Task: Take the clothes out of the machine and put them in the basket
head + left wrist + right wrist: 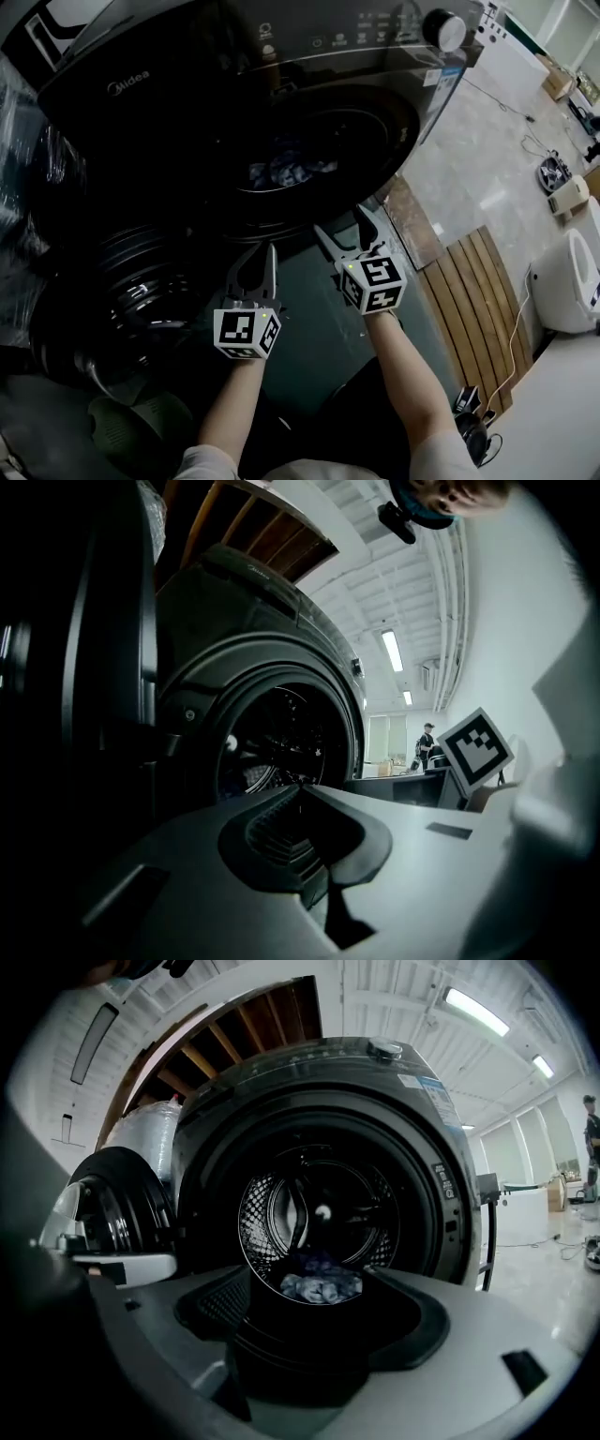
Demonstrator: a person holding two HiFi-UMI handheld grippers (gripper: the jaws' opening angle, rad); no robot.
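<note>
Right claw is spread and empty, aimed straight into the washer's mouth. Left claw is clenched on nothing, farther from the washer. Clothes, 1 bluish heap, lie ahead on the washer's drum floor, wider than tall. The right claw is nearer. 2 claws, 1 washer; I see no basket.

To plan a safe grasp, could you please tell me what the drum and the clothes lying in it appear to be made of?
Drum: seemingly bare metal, probably stainless steel. Its wall is perforated with fine holes and catches bright glints.
Clothes: soft fabric, blue and white, with a matte look. They lie crumpled in folds, and the fibre cannot be told.
</note>
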